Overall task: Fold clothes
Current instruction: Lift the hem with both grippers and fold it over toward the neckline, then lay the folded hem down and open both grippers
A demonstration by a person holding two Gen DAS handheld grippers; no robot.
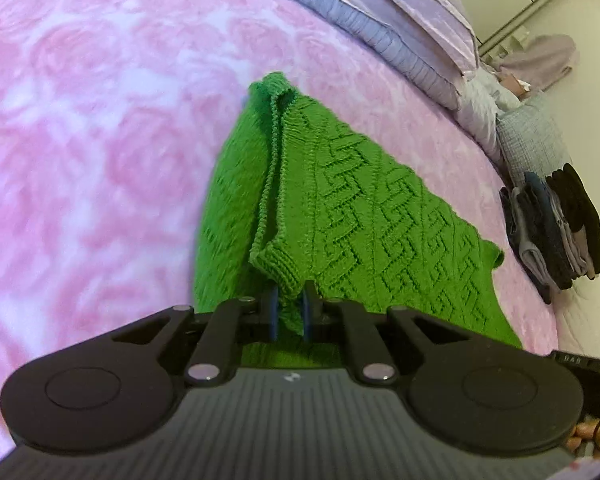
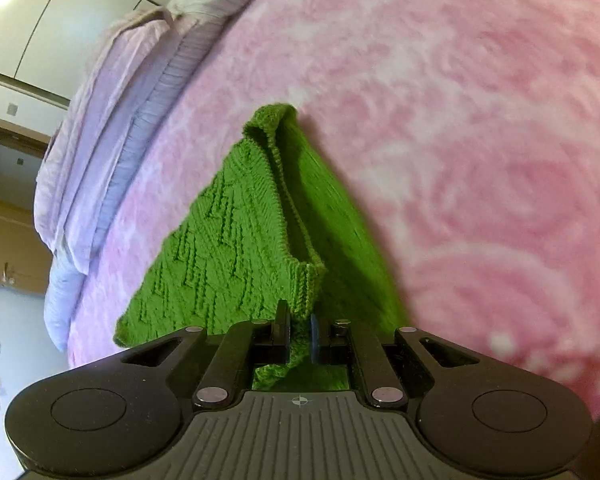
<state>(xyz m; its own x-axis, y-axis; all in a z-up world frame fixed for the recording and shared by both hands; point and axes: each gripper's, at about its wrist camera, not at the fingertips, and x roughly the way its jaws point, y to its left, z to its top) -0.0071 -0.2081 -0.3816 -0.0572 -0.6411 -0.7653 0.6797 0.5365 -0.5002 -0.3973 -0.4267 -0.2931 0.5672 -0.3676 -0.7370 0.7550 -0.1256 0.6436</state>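
While both grippers pinch it, the green knit garment (image 1: pixel 360 216) hangs lifted over the pink rose-pattern blanket (image 1: pixel 100 140), filling the centre of each wrist view and tapering toward a far ribbed end near mid-frame. Patterned knit side sits right of centre in the left wrist view, left of centre in the right wrist view (image 2: pixel 220 256); blurred plain side opposite. Left gripper (image 1: pixel 289 312): jaws nearly closed, narrow gap packed with a ribbed corner edge of the knit, blue pads touching fabric on both sides. Right gripper (image 2: pixel 299 334): jaws also almost closed, clamped on another ribbed corner, fabric bunched between and spilling below the fingers. Blanket (image 2: pixel 480 160) spreads under the garment. Lilac folded bedding (image 1: pixel 400 28) along the top and upper right of the left view, upper left of the right view (image 2: pixel 112 128). Stack of folded dark clothes (image 1: pixel 556 228) at right edge of the left view, well apart from the knit.
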